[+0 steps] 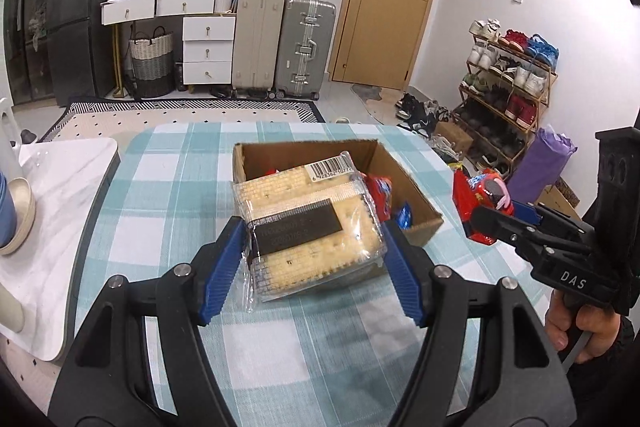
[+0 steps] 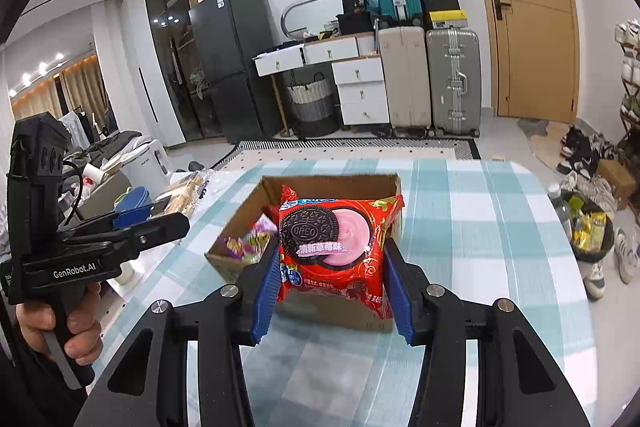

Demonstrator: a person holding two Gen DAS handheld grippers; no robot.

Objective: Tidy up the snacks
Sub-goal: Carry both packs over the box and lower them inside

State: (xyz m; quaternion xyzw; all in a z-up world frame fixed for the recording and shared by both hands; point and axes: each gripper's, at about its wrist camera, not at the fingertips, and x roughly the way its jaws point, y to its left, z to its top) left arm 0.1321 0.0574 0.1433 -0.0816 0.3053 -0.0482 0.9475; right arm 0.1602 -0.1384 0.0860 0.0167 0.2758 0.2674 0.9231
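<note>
While the cardboard box [image 1: 416, 211] sits on the checked table [image 1: 168, 195], the left claw [image 1: 312, 263] clamps a clear cracker pack [image 1: 308, 227] above it. The right claw [image 2: 332, 287] pinches a red Oreo packet [image 2: 332, 247] over the box too.

Illumination is even and bright, from recessed ceiling lights [image 2: 42, 69] visible at upper left of the right wrist view. Shadows on the counter [image 1: 168, 187] are soft and faint. Both views show strong fisheye curvature, with dark vignetting at the corners. Focus is sharp; the clear wrapper [image 1: 308, 223] shows slight glare.
</note>
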